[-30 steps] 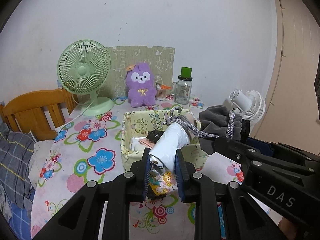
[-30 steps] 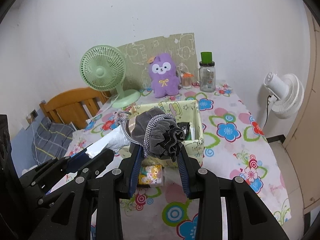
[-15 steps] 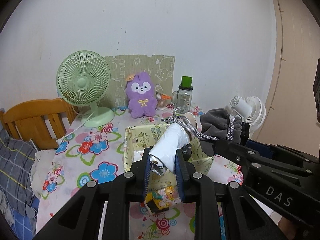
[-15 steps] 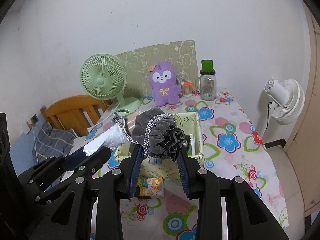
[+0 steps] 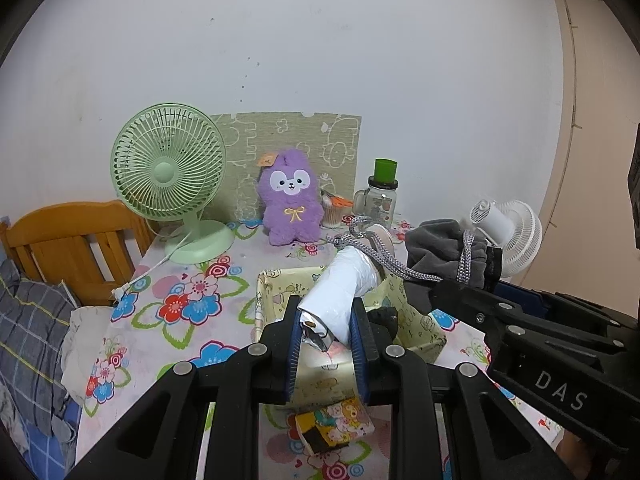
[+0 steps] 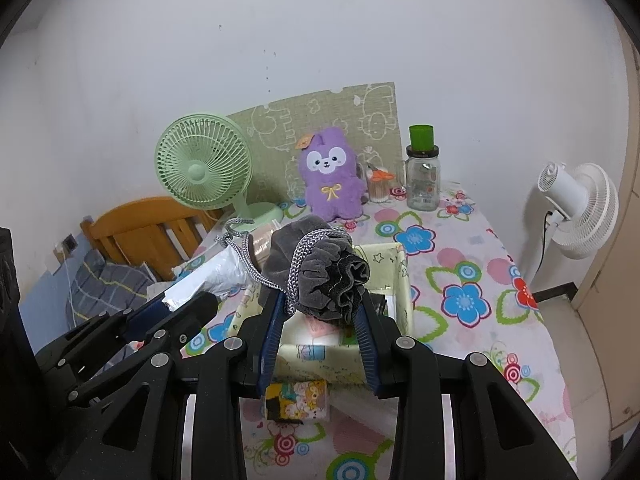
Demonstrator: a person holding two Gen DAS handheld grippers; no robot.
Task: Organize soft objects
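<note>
Held items, 2:

1. White roll (image 5: 342, 290), wrapped in plastic film. Clamped at its near end between the blue pads of the left gripper (image 5: 326, 334), fingers narrow around it. It points up and away, over the near-left part of the yellow fabric box (image 5: 424, 330).

2. Grey velvet pouch (image 6: 320, 264), gathered mouth facing the camera, pinched between the fingers of the right gripper (image 6: 318, 320), held above the box and to the right of the roll. A grey-and-white braided cord (image 6: 298, 258) loops over the pouch and runs left to the far end of the roll, linking the 2 items in the air.

Table items: floral tablecloth (image 6: 464, 276); the box at centre, holding pale and dark contents that cannot be made out; 1 small cartoon-print packet (image 6: 298, 400) lying just in front of the box. Far edge, left to right: green desk fan (image 5: 170, 178), purple plush toy (image 5: 292, 200) against a patterned green board (image 5: 320, 146), small cup with orange items (image 5: 334, 210), glass jar with green lid (image 5: 382, 196).

Off table: white fan (image 6: 576, 206) at right, wooden bed frame (image 5: 66, 248) at left.
</note>
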